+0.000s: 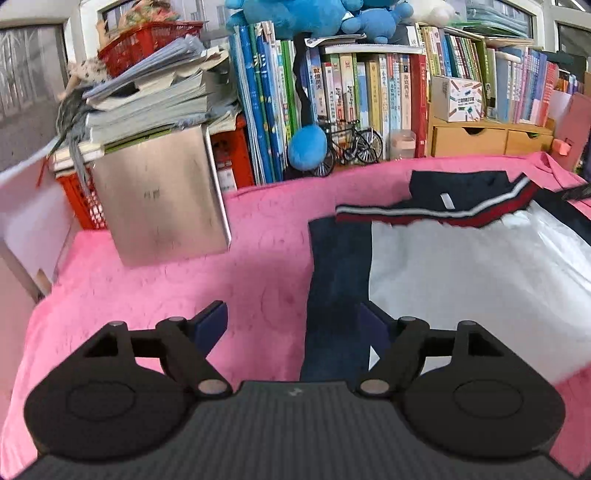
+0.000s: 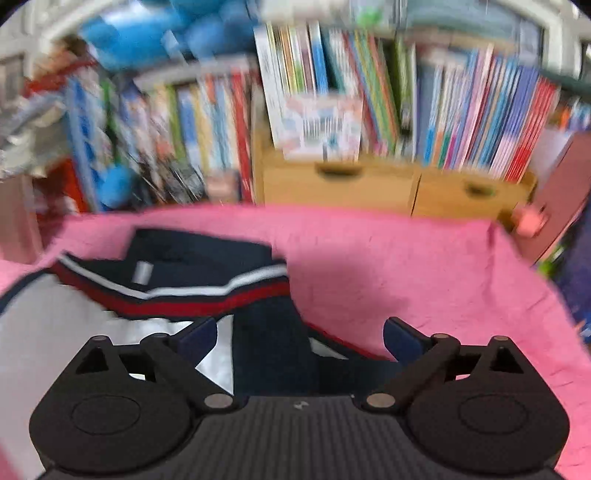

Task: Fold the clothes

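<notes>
We see the left gripper point(image 1: 295, 325) at the bottom of its frame with its jaws spread wide and nothing between them. Its right finger point(image 1: 375, 325) sits over the navy sleeve of the shirt point(image 1: 461, 266), while its left finger point(image 1: 212, 325) is over the pink cloth point(image 1: 240, 258). The shirt lies flat in the right half of this view: white body, navy sleeve along its left edge, and a red-and-white striped band with a navy collar toward the upper right. A metal box point(image 1: 162, 199) stands on the cloth at left centre, under a stack of papers point(image 1: 155, 99). Books point(image 1: 369, 96) and a blue plush point(image 1: 314, 18) fill the top of the frame.

In the blurred right wrist view, the right gripper point(image 2: 299, 336) also gapes wide, holding nothing. The shirt point(image 2: 173, 288) fills the lower left, its navy fabric running between the fingers; pink cloth point(image 2: 424, 277) spreads to the right. Wooden drawers point(image 2: 388, 184) sit above centre.
</notes>
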`<act>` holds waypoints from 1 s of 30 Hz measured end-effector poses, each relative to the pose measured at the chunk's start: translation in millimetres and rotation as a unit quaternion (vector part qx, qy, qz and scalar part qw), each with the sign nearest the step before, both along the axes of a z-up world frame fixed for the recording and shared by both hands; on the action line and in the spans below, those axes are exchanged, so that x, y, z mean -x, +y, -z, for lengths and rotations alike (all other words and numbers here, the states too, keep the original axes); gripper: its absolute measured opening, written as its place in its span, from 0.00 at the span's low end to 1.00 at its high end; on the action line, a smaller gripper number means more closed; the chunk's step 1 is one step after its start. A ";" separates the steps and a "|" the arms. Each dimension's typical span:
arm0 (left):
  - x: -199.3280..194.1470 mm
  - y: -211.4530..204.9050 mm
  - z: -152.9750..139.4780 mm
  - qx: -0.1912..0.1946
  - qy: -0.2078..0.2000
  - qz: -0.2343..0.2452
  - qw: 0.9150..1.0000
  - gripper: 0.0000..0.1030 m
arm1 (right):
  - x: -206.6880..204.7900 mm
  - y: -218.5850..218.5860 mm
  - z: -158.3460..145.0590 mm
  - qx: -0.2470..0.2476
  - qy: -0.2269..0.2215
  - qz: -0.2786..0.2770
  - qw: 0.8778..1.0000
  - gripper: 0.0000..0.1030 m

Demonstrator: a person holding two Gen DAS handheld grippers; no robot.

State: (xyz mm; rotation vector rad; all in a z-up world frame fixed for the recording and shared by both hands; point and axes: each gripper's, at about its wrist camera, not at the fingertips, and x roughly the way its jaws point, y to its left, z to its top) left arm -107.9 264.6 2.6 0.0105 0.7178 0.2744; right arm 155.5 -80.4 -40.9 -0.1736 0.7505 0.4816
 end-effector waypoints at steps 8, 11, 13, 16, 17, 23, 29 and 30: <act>-14.8 10.0 -4.5 -0.011 -0.016 -0.007 1.000 0.77 | 52.9 7.0 2.3 -0.011 0.001 -0.055 0.998 0.08; -18.2 18.4 -9.6 -0.012 -0.027 -0.016 0.999 0.77 | 105.5 -9.3 -30.7 -0.051 -0.002 -0.125 0.991 0.07; -20.5 24.0 -13.0 -0.013 -0.034 -0.023 0.999 0.77 | 144.2 -16.4 -45.5 -0.056 0.003 -0.175 0.983 0.07; -27.0 28.7 -17.7 -0.015 -0.044 -0.030 0.998 0.78 | 192.3 -25.8 -40.3 -0.039 0.051 -0.237 0.970 0.07; -32.2 29.2 -18.5 -0.018 -0.046 -0.033 0.998 0.79 | 206.6 -28.6 -33.8 -0.028 0.074 -0.253 0.964 0.07; -73.8 27.7 -4.4 -0.017 -0.019 -0.048 0.999 0.79 | 268.0 -48.4 -6.7 0.045 0.140 -0.296 0.944 0.10; -75.4 8.3 18.5 0.003 0.018 -0.006 1.000 0.80 | 241.2 -36.1 -44.8 0.025 -0.037 -0.236 0.971 0.91; -73.7 5.3 19.6 0.002 0.015 -0.002 1.000 0.83 | 238.3 -23.5 -45.7 0.028 -0.055 -0.245 0.968 0.92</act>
